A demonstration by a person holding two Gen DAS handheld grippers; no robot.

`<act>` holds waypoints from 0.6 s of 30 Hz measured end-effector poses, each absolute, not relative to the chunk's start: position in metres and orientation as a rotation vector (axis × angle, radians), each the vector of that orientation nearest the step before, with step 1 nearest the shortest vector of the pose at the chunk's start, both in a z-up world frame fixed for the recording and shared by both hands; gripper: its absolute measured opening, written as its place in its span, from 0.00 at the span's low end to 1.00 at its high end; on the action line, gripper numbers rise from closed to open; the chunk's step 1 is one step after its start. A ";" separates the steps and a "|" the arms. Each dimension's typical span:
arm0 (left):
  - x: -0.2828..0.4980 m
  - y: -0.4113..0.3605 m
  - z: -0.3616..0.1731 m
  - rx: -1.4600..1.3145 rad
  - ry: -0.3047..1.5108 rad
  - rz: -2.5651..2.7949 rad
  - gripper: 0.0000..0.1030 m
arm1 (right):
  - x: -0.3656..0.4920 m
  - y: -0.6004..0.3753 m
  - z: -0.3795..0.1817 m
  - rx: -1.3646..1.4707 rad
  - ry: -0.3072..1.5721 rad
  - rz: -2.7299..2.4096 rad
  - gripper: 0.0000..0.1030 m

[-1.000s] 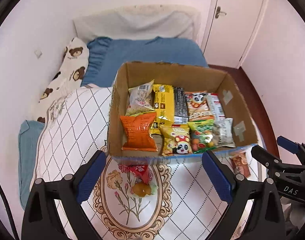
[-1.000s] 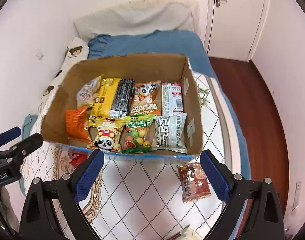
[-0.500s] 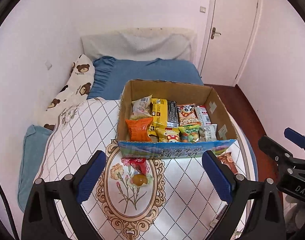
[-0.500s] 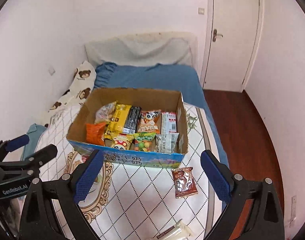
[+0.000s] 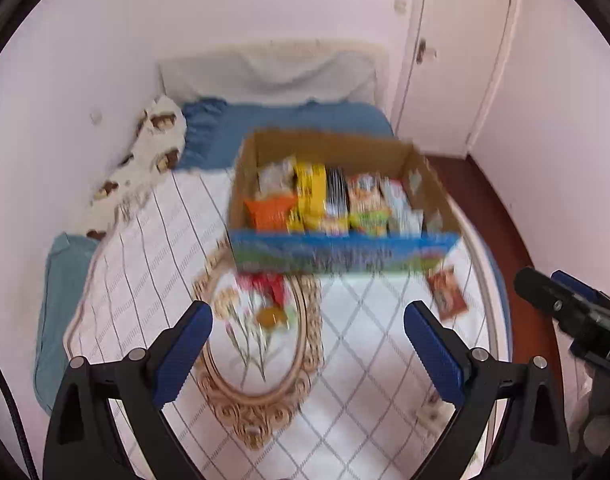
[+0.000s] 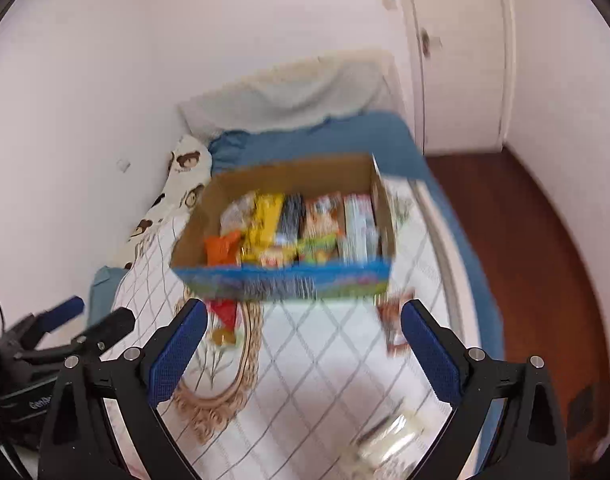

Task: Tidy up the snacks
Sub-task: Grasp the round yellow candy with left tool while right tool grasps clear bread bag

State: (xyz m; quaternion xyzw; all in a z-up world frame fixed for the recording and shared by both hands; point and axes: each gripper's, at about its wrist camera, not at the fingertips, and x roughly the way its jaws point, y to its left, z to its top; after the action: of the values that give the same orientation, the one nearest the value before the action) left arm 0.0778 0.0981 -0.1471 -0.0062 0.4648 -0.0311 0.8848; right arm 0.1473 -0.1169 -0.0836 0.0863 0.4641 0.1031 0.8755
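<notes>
A cardboard box with a blue printed front stands on the bed, packed with several snack packets. A red packet lies on the quilt just before the box. A brown packet lies at the box's right front corner. A pale packet lies near the quilt's front edge. My left gripper and right gripper are both open and empty, held back from the box. Both views are blurred.
A white patterned quilt covers the near bed, over a blue sheet. A bear-print pillow lies along the left wall. A white door and dark wood floor are on the right.
Both grippers have pulled back and up from the box, so it looks smaller and farther. The right view has tilted. Jaws stay open.
</notes>
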 end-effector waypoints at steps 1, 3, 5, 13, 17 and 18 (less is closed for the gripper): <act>0.075 0.093 -0.159 0.002 1.000 -0.071 0.96 | 0.143 -0.125 -0.096 0.214 1.003 0.207 0.86; 0.073 0.084 -0.182 0.036 1.057 -0.083 0.96 | 0.135 -0.142 -0.120 0.276 1.066 0.189 0.70; 0.069 0.072 -0.206 0.077 1.108 -0.096 0.96 | 0.124 -0.161 -0.147 0.328 1.134 0.156 0.69; 0.062 0.051 -0.287 0.196 1.271 -0.100 0.96 | 0.083 -0.208 -0.274 0.569 1.399 -0.002 0.69; 0.065 0.070 -0.316 0.182 1.348 -0.050 0.96 | 0.081 -0.201 -0.330 0.613 1.475 -0.041 0.69; 0.066 0.078 -0.321 0.167 1.367 -0.037 0.96 | 0.082 -0.196 -0.342 0.623 1.494 -0.039 0.70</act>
State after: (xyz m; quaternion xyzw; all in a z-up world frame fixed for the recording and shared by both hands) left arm 0.0655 0.0781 -0.3209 0.0769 0.6307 -0.0170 0.7720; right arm 0.0824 -0.1965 -0.3415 0.2785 0.6682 -0.0174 0.6897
